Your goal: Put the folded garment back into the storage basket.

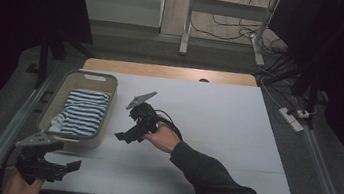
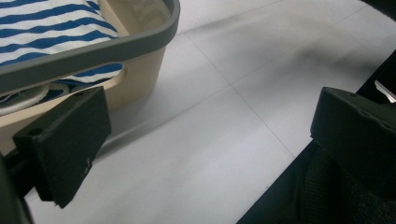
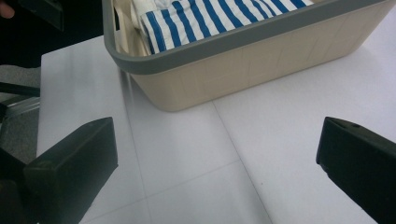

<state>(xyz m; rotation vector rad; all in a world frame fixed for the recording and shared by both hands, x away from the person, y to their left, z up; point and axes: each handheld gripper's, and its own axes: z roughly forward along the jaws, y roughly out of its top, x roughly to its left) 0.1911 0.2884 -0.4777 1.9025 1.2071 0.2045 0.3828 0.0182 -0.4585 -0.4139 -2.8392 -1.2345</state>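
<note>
Basket point(image 3: 243, 70): smooth beige plastic, matt grey rim. Striped garment point(image 1: 83, 108): soft knitted cloth, blue and white. Table cover point(image 1: 216, 128): matt white sheet. Jaws: matt black plastic.

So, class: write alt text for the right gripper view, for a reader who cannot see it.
A beige basket with a grey rim holds a blue-and-white striped cloth and stands on a white table. The right gripper is open, its two black fingers wide apart, empty, in the foreground short of the basket.

A dim lab or studio – black curtains point(image 1: 16, 1), floor cables point(image 1: 229, 29), a power strip point(image 1: 292, 119)
</note>
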